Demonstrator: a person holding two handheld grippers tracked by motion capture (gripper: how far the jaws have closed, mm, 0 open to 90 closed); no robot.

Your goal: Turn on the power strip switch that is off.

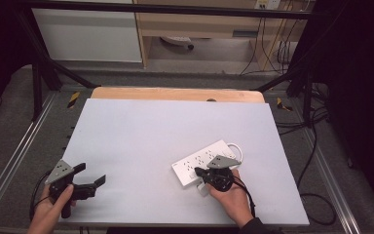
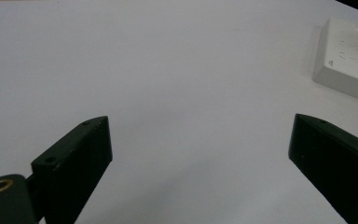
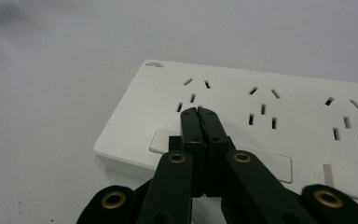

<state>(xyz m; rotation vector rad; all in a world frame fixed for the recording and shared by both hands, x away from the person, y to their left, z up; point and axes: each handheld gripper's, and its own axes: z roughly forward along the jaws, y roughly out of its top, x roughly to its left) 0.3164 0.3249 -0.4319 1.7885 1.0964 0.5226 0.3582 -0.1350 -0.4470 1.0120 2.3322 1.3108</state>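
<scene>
A lab or workshop recording bay. A white-topped table (image 1: 175, 141) stands inside a black metal frame (image 1: 175, 9). Beyond the table, cables (image 1: 268, 44) hang beside a wooden cabinet (image 1: 199, 24) on grey carpet (image 1: 9, 131).

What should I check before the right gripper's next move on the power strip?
1. Right gripper shut, holding nothing: ok, its jaws meet.
2. Its fingers over the power strip, at the end near the logo: ok.
3. Tips actually touching the strip's top: cannot tell.
4. Which rocker switch is targeted: cannot tell; the fingers hide part of the row.
5. Left gripper open, holding nothing and apart from the strip: ok.
6. Strip flat on the white board, cord looped at its far end: ok.
</scene>
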